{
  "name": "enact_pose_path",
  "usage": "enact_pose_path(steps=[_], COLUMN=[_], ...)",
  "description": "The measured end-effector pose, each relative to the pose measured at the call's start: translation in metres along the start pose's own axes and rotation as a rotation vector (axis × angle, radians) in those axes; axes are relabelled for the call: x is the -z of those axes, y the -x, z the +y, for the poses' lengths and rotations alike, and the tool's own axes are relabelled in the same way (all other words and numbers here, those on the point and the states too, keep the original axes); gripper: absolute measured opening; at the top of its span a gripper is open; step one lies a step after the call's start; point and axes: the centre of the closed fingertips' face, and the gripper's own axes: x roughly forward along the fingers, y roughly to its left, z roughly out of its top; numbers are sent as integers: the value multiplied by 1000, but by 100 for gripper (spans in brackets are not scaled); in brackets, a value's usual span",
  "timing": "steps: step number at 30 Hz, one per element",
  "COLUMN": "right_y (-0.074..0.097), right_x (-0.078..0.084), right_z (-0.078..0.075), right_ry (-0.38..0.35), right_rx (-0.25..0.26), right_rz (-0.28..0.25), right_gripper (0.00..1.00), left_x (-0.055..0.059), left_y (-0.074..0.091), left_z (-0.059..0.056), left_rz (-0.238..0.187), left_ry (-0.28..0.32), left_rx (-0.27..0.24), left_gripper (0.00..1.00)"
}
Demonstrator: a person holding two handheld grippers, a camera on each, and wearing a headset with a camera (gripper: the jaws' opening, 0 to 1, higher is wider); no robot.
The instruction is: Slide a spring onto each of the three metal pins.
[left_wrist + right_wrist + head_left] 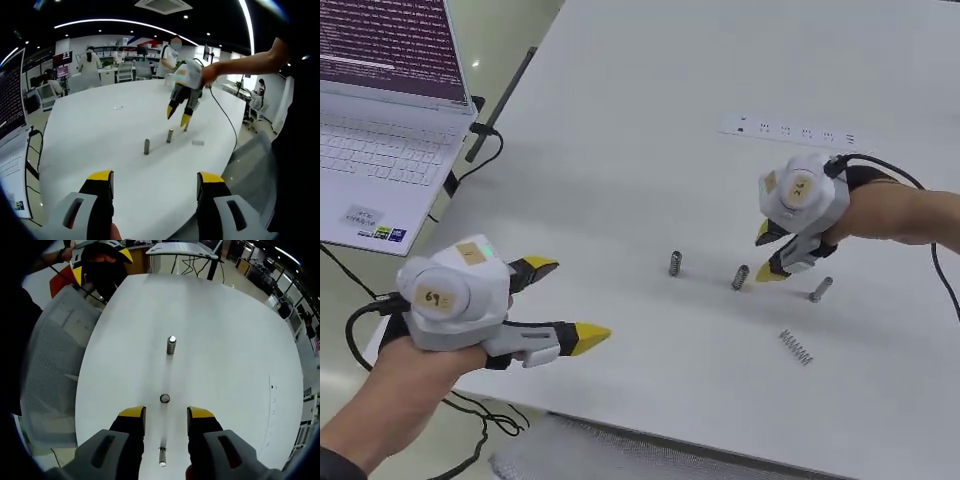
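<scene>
White surface [620, 150] in a bright open office, with a laptop [380, 130] at its left edge and a power strip [790, 130] lying further back; three short metal pins stand in a row near the front edge. The first pin [675, 263] and the middle pin [740, 277] both look ribbed, as though each already wears a spring; the third pin [820, 289] looks smoother and leans in the head view, and whether it is bare cannot be told for certain. A loose spring [796, 346] lies flat on the surface, just in front of the third pin and apart from it. The right gripper [765, 257] hovers over the row between the middle and third pins, its jaws parted a moderate way and holding nothing (its own view looks straight down on the middle pin's top). The left gripper [570, 300] hangs well apart at the front left, jaws spread wide and empty. By my reading, the last spring is the step in hand; the next move calls for lowering the right gripper to the loose spring, pinching it across its coils, then lining its hollow end over the third pin.
</scene>
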Motion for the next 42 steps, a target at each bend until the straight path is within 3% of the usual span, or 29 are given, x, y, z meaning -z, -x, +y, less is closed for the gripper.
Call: enact_pose_path(steps=[14,22,30,42], right_y=[30,48,69,95], right_x=[-18,-15,1,28], right_z=[-5,-7,-7,-1], right_ry=[-150,-240,-349,-462], right_rx=[82,137,189,270], right_rz=[-197,-305,-400,-481], right_gripper=[32,34,35,39], left_x=[-5,-10,-14,-21], left_y=[0,-1,-2,-6], left_z=[-1,0,0,-1], left_rz=[-3,-8,-11,-18], left_ry=[-5,-6,-9,-20], left_rx=[3,4,6,16], left_gripper=[63,64,64,64])
